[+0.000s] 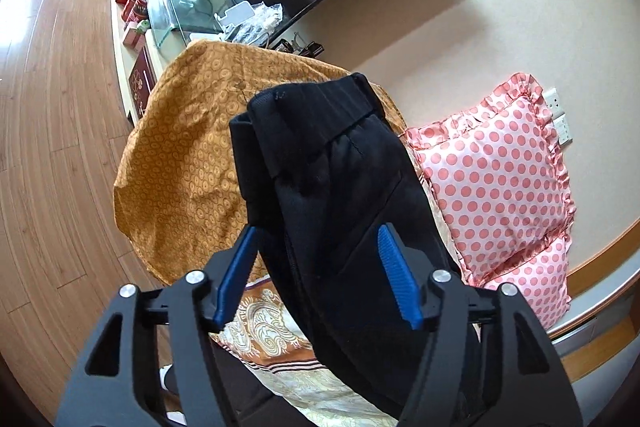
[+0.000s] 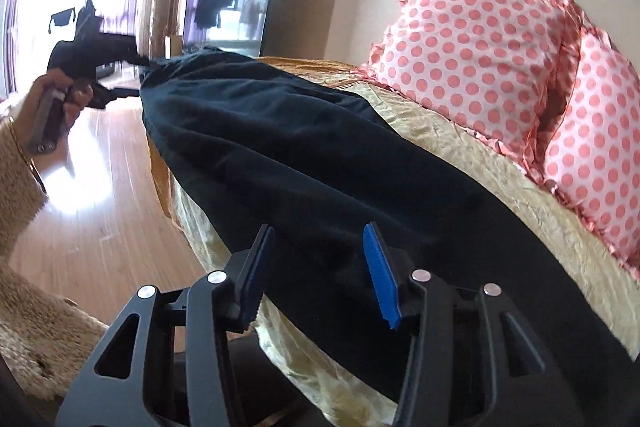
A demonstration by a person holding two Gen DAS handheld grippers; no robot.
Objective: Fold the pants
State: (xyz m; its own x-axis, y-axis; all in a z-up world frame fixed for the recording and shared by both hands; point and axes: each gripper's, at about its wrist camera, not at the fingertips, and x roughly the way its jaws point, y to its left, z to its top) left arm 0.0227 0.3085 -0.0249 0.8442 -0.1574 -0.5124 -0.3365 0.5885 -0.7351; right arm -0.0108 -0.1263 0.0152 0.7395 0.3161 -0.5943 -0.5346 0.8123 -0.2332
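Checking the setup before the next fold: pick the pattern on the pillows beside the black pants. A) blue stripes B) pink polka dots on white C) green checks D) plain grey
B: the ruffled pillows lying next to the black pants on the golden bedspread are white with pink dots, and the left wrist view shows the same.

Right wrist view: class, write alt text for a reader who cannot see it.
Black pants lie stretched along a gold bedspread, with the open right gripper poised over their near end. Two pink polka-dot pillows rest by the wall.
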